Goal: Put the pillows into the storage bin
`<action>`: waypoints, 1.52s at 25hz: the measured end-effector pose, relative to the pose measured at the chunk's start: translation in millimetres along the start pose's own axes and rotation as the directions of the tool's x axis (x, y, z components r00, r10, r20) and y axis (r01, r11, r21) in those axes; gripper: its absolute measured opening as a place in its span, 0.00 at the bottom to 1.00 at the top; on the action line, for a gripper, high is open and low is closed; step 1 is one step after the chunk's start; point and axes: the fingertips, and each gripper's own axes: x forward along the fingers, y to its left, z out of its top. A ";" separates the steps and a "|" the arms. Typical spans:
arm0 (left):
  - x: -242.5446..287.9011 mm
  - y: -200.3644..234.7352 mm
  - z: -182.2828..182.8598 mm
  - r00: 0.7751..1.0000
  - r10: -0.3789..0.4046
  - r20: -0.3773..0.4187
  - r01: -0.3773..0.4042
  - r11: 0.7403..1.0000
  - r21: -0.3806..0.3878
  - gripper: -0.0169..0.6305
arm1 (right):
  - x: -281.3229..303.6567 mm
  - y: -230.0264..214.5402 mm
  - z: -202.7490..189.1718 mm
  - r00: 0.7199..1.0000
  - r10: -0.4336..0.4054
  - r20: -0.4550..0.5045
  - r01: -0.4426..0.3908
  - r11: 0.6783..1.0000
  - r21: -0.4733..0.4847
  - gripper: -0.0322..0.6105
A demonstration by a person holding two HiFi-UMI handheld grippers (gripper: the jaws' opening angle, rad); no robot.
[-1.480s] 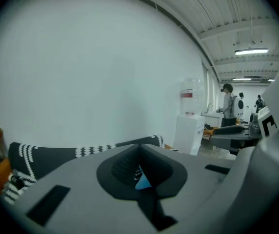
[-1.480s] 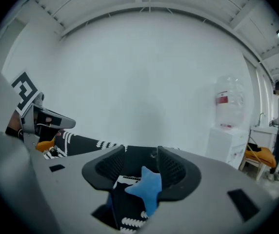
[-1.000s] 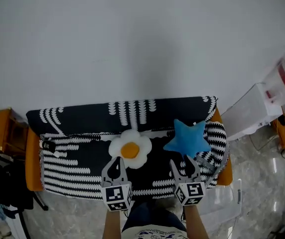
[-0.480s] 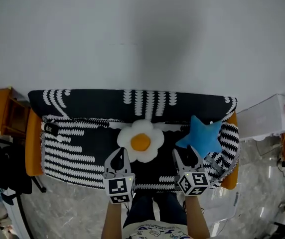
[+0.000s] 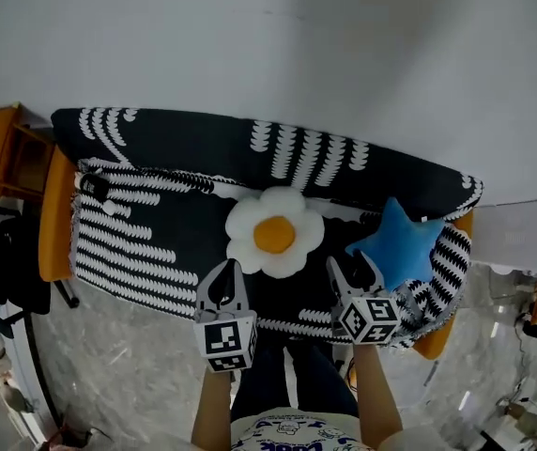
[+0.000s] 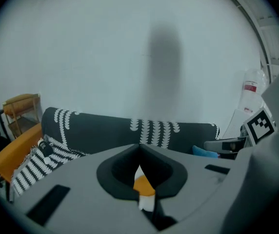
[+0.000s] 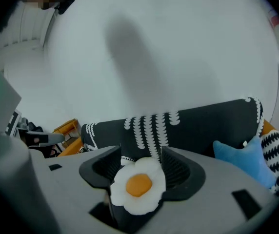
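Observation:
A white flower pillow with an orange centre (image 5: pixel 274 233) lies on the seat of a black-and-white covered sofa (image 5: pixel 146 242). A blue star pillow (image 5: pixel 402 250) leans at the sofa's right end. My left gripper (image 5: pixel 223 280) hovers just in front of the flower pillow, tips together and holding nothing. My right gripper (image 5: pixel 353 272) hangs between the two pillows, jaws opening with nothing between them. In the right gripper view the flower pillow (image 7: pixel 138 184) shows beyond the gap of the gripper (image 7: pixel 140 152), the star pillow (image 7: pixel 244 161) to its right. The left gripper (image 6: pixel 139 147) shows closed tips.
Orange wooden furniture (image 5: pixel 6 153) stands at the sofa's left end, and an orange armrest (image 5: pixel 54 219) edges the seat. A white box (image 5: pixel 529 238) sits to the right. A small dark object (image 5: pixel 93 186) lies on the left of the seat. The person's legs are below the grippers.
The head view has swung, so the sofa now runs tilted down to the right. Both grippers stay at the seat's front edge, and the flower pillow looks nearer to them.

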 end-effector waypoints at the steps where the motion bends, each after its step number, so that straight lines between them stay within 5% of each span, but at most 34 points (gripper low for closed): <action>1: 3.3 1.1 -8.1 1.000 0.014 -0.019 -0.014 1.000 -0.008 0.05 | 7.8 -4.6 -7.3 1.000 0.011 -0.023 -0.010 1.000 0.018 0.48; 14: 53.6 17.8 -118.6 0.978 0.108 -0.181 -0.118 0.992 -0.050 0.05 | 124.8 -73.7 -130.8 0.974 0.055 -0.219 -0.025 0.991 0.134 0.49; 20: 63.6 14.5 -156.1 0.968 0.102 -0.229 -0.119 0.991 -0.062 0.05 | 166.8 -106.9 -180.6 0.961 0.052 -0.271 0.027 0.959 0.281 0.51; 28: 68.2 9.3 -182.2 0.961 0.083 -0.263 -0.104 0.992 -0.070 0.05 | 196.0 -119.0 -227.9 0.925 0.067 -0.375 0.030 0.968 0.248 0.54; 34: 65.8 10.8 -191.4 0.960 0.077 -0.270 -0.100 0.992 -0.074 0.05 | 203.1 -117.7 -237.4 0.920 0.159 -0.357 0.000 0.913 0.408 0.54; 38: 61.5 11.3 -193.5 0.960 0.076 -0.268 -0.100 0.992 -0.077 0.05 | 201.3 -108.7 -234.3 0.920 0.208 -0.332 -0.025 0.877 0.480 0.43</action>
